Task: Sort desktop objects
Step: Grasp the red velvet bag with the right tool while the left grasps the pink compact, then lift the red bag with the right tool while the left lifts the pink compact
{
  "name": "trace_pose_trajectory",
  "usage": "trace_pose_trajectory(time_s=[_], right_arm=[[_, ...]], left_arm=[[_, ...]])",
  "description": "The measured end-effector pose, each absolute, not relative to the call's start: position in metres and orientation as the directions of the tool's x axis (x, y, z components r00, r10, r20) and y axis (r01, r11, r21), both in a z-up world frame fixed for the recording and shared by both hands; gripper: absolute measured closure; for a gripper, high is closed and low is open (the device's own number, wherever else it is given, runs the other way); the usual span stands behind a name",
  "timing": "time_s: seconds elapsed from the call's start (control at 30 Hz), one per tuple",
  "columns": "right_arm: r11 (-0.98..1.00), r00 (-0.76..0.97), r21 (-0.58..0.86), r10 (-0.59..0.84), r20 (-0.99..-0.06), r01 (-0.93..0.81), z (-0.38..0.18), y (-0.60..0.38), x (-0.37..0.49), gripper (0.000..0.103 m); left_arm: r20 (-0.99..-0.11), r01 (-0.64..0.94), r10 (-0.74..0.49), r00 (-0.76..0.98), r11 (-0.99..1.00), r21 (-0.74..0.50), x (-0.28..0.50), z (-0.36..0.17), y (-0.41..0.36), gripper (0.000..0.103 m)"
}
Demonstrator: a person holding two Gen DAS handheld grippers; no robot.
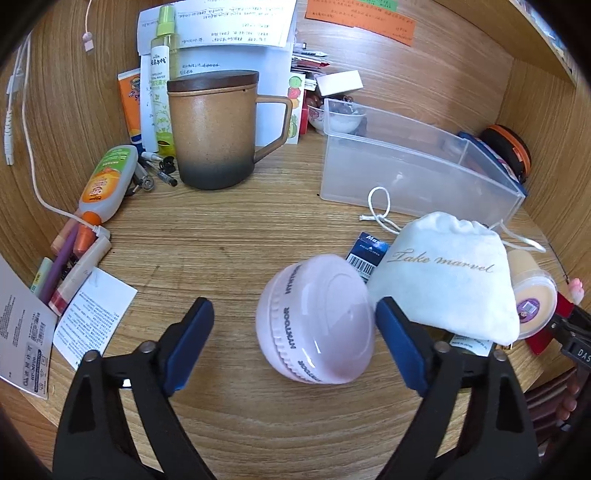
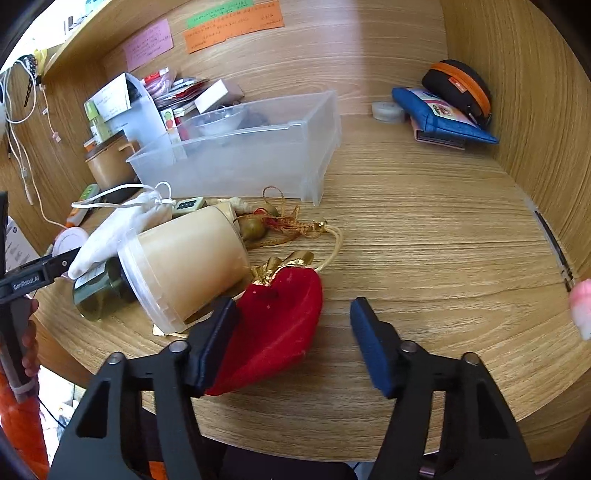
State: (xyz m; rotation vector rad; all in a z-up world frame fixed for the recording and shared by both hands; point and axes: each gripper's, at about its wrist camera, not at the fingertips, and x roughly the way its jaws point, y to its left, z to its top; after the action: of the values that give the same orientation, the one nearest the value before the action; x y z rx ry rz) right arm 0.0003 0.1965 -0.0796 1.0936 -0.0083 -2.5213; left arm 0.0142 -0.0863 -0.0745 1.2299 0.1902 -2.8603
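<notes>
Wooden desk (image 1: 229, 236): white pouch (image 1: 447, 280) crowds pink case (image 1: 317, 321) between parted left tongs (image 1: 295, 339).

a tally of the things on the wooden table (image 1: 229, 236)

one clear plastic bin (image 1: 406, 162), one lidded brown ceramic mug (image 1: 216, 129), one round pink plastic case (image 1: 317, 321), two drawstring pouches: a white fabric one (image 1: 447, 277) and a red velvet one (image 2: 277, 325); one clear tub of beige cream (image 2: 184, 269), one orange-zipped black case (image 2: 461, 85), one blue zip pouch (image 2: 439, 114), two orange paper notes (image 1: 360, 16).
</notes>
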Motion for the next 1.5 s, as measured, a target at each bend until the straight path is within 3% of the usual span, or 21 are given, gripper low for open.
trace_pose_trajectory(time_s=[0.1,0.23,0.37,0.47,0.6,1.27,1.43,1.47,1.5], right_arm=[[-0.917,-0.615,0.169,-0.371,-0.696,0.362,-0.08,0.195,0.0,0.069],[-0.918,-0.613,0.188,-0.376,-0.695,0.349,-0.08,0.196,-0.001,0.07],[-0.911,-0.605,0.23,-0.401,-0.688,0.341,-0.079,0.2,-0.003,0.08],[-0.904,-0.614,0.25,-0.42,-0.668,0.346,-0.074,0.204,-0.001,0.093],[-0.904,-0.635,0.265,-0.424,-0.646,0.334,-0.067,0.21,-0.001,0.095],[-0.919,-0.754,0.163,-0.389,-0.529,0.36,-0.008,0.223,0.003,0.097],[-0.915,-0.717,0.174,-0.395,-0.574,0.365,-0.01,0.224,-0.005,0.097],[-0.912,-0.698,0.204,-0.404,-0.591,0.355,-0.014,0.228,-0.009,0.092],[-0.914,-0.677,0.225,-0.402,-0.617,0.338,-0.02,0.232,-0.012,0.075]], left_arm=[[-0.721,0.067,0.03,-0.692,-0.992,-0.106,0.012,-0.073,-0.086,0.025],[-0.719,0.064,0.048,-0.693,-0.99,-0.127,0.009,-0.072,-0.088,0.041],[-0.715,0.065,0.052,-0.697,-0.989,-0.135,0.007,-0.071,-0.09,0.043],[-0.705,0.069,0.036,-0.708,-0.99,-0.12,0.009,-0.069,-0.091,0.047],[-0.694,0.065,0.038,-0.719,-0.991,-0.121,0.01,-0.061,-0.093,0.058],[-0.638,0.079,-0.005,-0.77,-0.993,-0.088,0.013,-0.04,-0.093,0.064],[-0.622,0.073,-0.001,-0.783,-0.993,-0.09,0.014,-0.032,-0.091,0.064],[-0.62,0.068,0.003,-0.784,-0.994,-0.091,0.014,-0.031,-0.091,0.064],[-0.619,0.065,0.006,-0.785,-0.994,-0.092,0.015,-0.03,-0.09,0.064]])
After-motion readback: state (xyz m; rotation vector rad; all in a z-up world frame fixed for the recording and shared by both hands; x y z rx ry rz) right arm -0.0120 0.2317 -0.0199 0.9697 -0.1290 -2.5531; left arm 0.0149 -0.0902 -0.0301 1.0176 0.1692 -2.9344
